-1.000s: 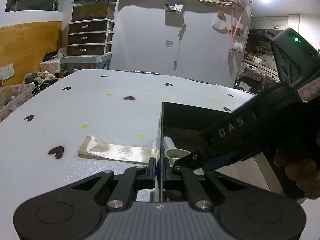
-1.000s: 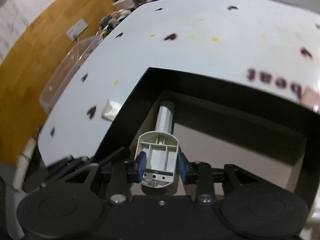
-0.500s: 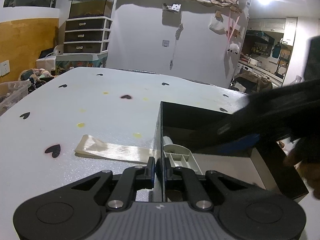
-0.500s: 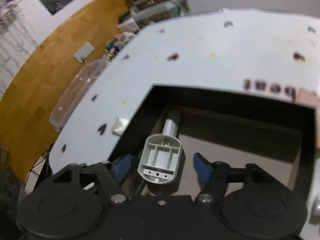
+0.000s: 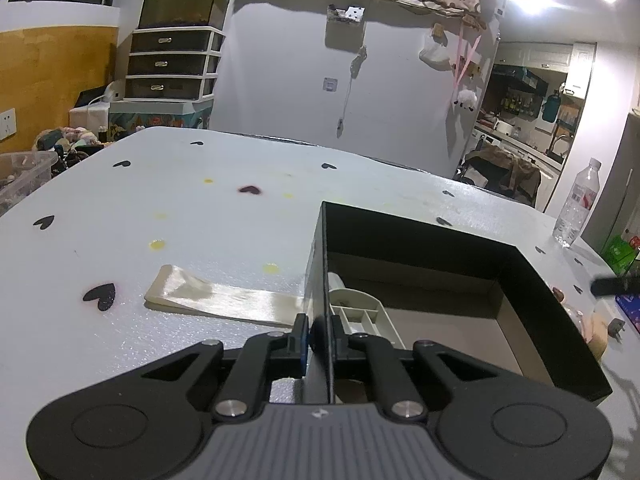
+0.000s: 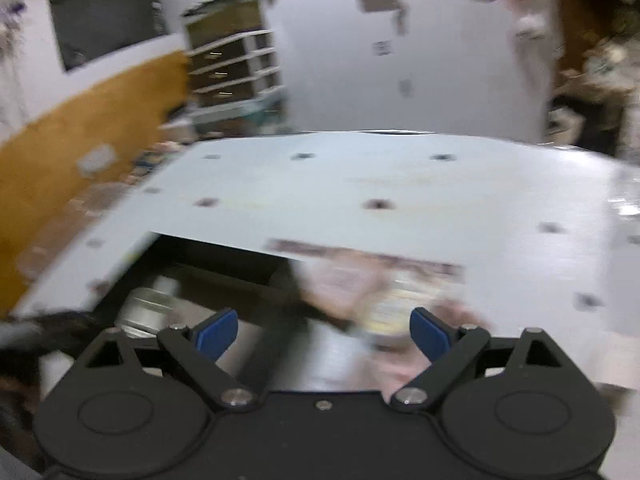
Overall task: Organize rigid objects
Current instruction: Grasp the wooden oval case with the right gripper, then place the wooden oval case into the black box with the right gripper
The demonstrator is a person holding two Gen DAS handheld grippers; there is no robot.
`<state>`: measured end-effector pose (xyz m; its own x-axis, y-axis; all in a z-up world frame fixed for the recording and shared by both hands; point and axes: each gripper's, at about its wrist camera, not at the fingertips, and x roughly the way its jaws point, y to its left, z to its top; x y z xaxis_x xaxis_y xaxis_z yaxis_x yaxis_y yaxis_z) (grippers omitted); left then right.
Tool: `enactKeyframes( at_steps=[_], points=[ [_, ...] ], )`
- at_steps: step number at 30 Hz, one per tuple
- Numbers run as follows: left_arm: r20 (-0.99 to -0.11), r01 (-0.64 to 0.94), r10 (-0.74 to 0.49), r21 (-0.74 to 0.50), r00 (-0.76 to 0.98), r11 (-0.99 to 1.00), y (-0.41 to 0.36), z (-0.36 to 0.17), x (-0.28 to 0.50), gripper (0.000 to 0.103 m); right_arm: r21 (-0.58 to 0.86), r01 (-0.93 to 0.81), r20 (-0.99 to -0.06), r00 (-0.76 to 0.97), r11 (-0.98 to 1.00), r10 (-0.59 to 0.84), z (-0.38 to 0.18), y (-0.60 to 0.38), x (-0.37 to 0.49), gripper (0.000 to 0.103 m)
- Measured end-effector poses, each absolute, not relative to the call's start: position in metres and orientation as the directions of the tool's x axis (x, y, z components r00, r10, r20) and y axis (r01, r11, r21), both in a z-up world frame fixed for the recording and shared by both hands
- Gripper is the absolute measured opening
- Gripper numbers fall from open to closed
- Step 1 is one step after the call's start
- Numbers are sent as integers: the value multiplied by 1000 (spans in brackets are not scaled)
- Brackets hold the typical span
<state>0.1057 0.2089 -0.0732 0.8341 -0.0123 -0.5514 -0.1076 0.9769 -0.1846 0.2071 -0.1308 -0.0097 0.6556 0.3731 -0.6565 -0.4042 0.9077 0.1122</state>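
Observation:
A black open box sits on the white table. My left gripper is shut on the box's left wall and holds it. A grey-white plastic scoop-like part lies inside the box at its left side; it also shows blurred in the right wrist view. My right gripper is open and empty, raised above the box's right side. A blurred pinkish object lies on the table just ahead of it.
A flat cream strip lies on the table left of the box. A clear water bottle stands at the far right table edge. A clear bin sits off the left edge. The white table has heart marks.
My right gripper let go of the grey-white part, left it in the box, opened wide and pulled back up and to the right. The left gripper kept its hold.

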Motion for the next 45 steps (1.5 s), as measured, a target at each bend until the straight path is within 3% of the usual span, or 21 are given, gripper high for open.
enactKeyframes(
  at_steps=[5,12,15,18,24,29,33,37,40,45],
  points=[
    [-556,-99,-23,-189,831,977,211,-74,109,10,12,-355,-681,682,935,268,-34,-165,206,96],
    [-552,-96,-31,-200,833,975,213,-76,110,11,-106,-539,-699,638,836,323,-60,-171,202,99],
    [-551,-95,-32,-200,834,975,213,-77,109,11,-92,-570,-714,609,816,345,-63,-173,202,99],
    [-553,-94,-31,-197,832,976,213,-77,109,11,-59,-593,-722,581,803,376,-65,-174,207,90],
    [-556,-96,-30,-196,831,976,212,-76,110,11,-31,-580,-716,581,814,387,-65,-175,210,90],
    [-563,-97,-28,-191,826,977,211,-75,113,11,80,-549,-616,629,832,475,-35,-179,207,89],
    [-563,-98,-28,-192,826,977,212,-75,113,11,140,-655,-506,597,742,623,-2,-162,200,89],
    [-562,-97,-28,-192,827,977,212,-75,113,11,150,-777,-474,486,612,734,16,-128,203,89],
    [-563,-96,-27,-188,826,978,212,-74,114,11,139,-848,-507,382,511,773,18,-97,210,89],
    [-561,-92,-26,-181,827,979,211,-75,113,11,78,-914,-675,245,398,696,9,-36,219,90]
  ],
)
